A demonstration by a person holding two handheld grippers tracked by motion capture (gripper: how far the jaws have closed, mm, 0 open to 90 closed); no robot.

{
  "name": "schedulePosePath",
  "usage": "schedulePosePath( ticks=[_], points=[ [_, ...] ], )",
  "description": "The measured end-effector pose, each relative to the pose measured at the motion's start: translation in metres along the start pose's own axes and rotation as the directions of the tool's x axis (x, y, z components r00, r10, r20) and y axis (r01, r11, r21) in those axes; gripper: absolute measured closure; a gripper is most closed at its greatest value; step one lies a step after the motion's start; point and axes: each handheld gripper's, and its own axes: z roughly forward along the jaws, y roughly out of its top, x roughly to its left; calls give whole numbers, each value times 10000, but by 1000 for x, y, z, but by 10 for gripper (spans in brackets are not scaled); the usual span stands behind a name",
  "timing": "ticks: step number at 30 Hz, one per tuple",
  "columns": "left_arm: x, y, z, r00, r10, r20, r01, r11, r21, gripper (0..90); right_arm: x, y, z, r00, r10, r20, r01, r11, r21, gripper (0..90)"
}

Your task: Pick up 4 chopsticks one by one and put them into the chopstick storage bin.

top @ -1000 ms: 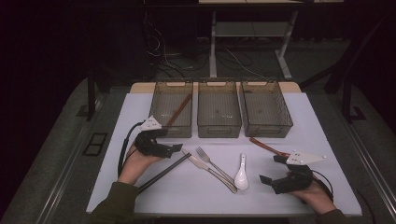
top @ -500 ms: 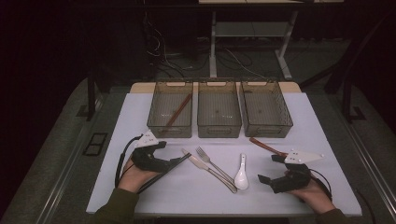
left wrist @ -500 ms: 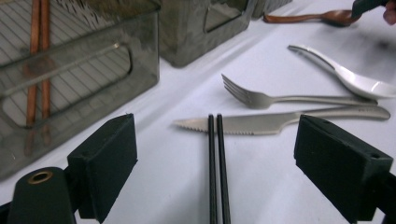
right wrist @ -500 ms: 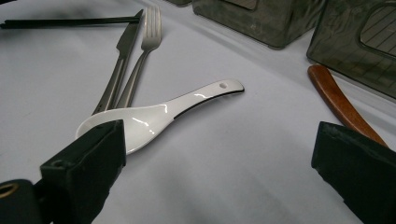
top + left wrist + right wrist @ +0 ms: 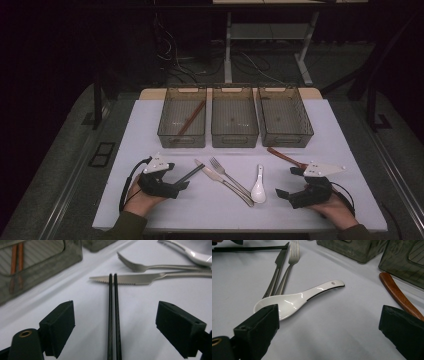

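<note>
Black chopsticks (image 5: 113, 317) straddled by left tool (image 5: 125, 322)
Jaws wide, just been closing, pads untouching; chopstick tips pointed at knife (image 5: 130, 280); right tool (image 5: 329, 337) wide.

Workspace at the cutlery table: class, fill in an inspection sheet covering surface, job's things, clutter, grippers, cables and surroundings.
Surface: white table top, flat, with three bins along its far edge.
Job's things: black chopsticks lie side by side between the left gripper's open jaws, not pinched, tips crossing the knife.
Clutter: fork, white spoon, brown chopsticks on the table; left bin holds another brown pair; middle bin and right bin look empty.
Grippers: left gripper open, jaws just been closing; right gripper open near the spoon.
Cables: one trails from each gripper; more on the floor behind.
Surroundings: dark room, desk legs beyond.
</note>
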Motion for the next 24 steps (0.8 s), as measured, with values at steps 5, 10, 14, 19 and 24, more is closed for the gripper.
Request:
schedulePosePath(
  ticks=[5,10,14,19,24],
  points=[
    [-2,-3,-2,10000,-53,-68,55,9997,231,225,0,0,0,10000,23,1,-23,10000,-8,29],
    [5,-6,-4,9998,-165,146,159,9988,459,332,1,0,0,10000,36,-19,-36,10000,-4,29],
    [6,-6,-7,9993,-305,195,299,9991,311,450,0,-1,0,10000,-3,-5,3,10000,15,29],
    [10,-7,-12,9988,-459,166,456,9988,164,605,0,-1,0,10000,-14,-25,15,10000,48,30],
    [14,-7,-16,9972,-623,424,616,9979,185,719,1,-1,1,10000,-62,-41,63,10000,49,30]
  ],
)
